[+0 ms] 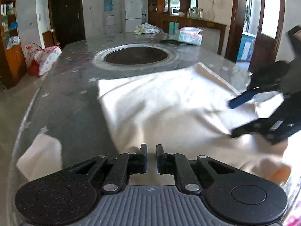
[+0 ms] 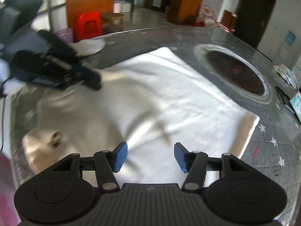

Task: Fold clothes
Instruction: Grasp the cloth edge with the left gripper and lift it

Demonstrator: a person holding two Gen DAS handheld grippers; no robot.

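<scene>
White garment [image 1: 169,101] lies spread mid-desk [image 1: 71,86], looks soft, light and floppy, best pinched at a near corner or hem; left gripper [image 1: 151,151] nearly closed and empty, right gripper [image 2: 150,155] half open, empty.

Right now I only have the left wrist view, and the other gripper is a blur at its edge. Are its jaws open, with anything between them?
Observer: The right gripper is open, blue pads well apart, nothing between them; the white garment lies flat beneath.
Operator: What is beyond the table on that side?
Observer: A red plastic stool stands on the floor past the table edge.
</scene>
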